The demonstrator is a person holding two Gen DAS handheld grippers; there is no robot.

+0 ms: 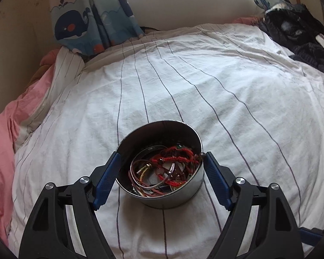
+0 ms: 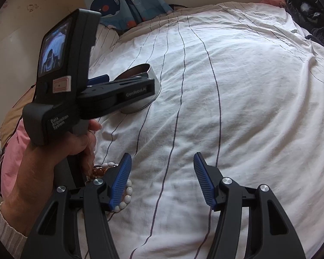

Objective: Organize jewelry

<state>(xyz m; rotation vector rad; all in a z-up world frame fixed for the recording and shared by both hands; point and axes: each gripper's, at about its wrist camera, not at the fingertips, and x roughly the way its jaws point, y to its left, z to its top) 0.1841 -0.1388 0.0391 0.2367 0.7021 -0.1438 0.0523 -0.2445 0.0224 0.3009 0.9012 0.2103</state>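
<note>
In the left wrist view, the left gripper (image 1: 162, 161) is straddling the round metal tin (image 1: 162, 166) on the striped white sheet (image 1: 226, 86), its blue pads standing just off the wall with the jaws spread and gripping nothing, while a tangle of red cords and bangles (image 1: 170, 164) is already lying inside, so most pieces seem stowed. In the right wrist view, the right gripper (image 2: 162, 179) is hovering released over bare sheet, a bead bracelet (image 2: 124, 196) is lying loose beside its left finger, apparently left to collect, and open bedding is stretching wide toward the dark clothes (image 2: 306, 2) at the far edge.

White bed sheet (image 1: 205, 99) with thin dark stripes; silver tin (image 1: 175, 198) holding red cords (image 1: 181, 154); blue whale-print curtain (image 1: 84, 21); white bead bracelet (image 2: 125, 198); pink blanket (image 1: 2, 140).
</note>
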